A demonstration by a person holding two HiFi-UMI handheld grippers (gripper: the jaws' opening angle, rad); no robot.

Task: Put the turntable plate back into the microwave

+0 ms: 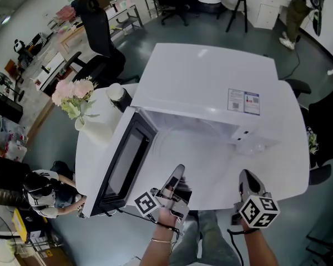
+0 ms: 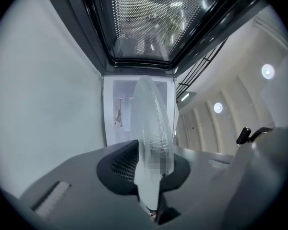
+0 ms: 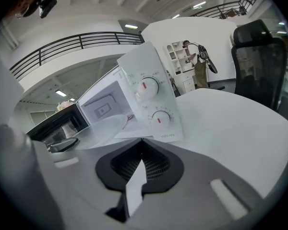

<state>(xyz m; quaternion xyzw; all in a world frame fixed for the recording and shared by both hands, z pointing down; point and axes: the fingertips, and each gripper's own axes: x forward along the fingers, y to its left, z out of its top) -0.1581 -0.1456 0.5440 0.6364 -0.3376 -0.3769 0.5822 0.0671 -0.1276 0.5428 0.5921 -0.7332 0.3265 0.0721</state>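
Note:
The clear glass turntable plate (image 1: 184,148) is tipped on edge in front of the open white microwave (image 1: 205,82). My left gripper (image 1: 179,170) is shut on its near rim. In the left gripper view the plate (image 2: 151,123) stands edge-on between the jaws of the left gripper (image 2: 153,153), pointing at the cavity (image 2: 121,110) below the open door (image 2: 149,23). My right gripper (image 1: 245,176) hovers at the table's front edge, to the right of the plate. The right gripper (image 3: 143,145) is shut and empty, facing the dial panel (image 3: 152,104). The plate (image 3: 105,128) shows to the left of that panel.
The microwave door (image 1: 125,162) swings out to the left over the round white table (image 1: 288,148). A vase of pink flowers (image 1: 80,101) and a cup (image 1: 116,93) stand left of the oven. Office chairs (image 1: 100,37) ring the table; a seated person (image 1: 44,192) is at lower left.

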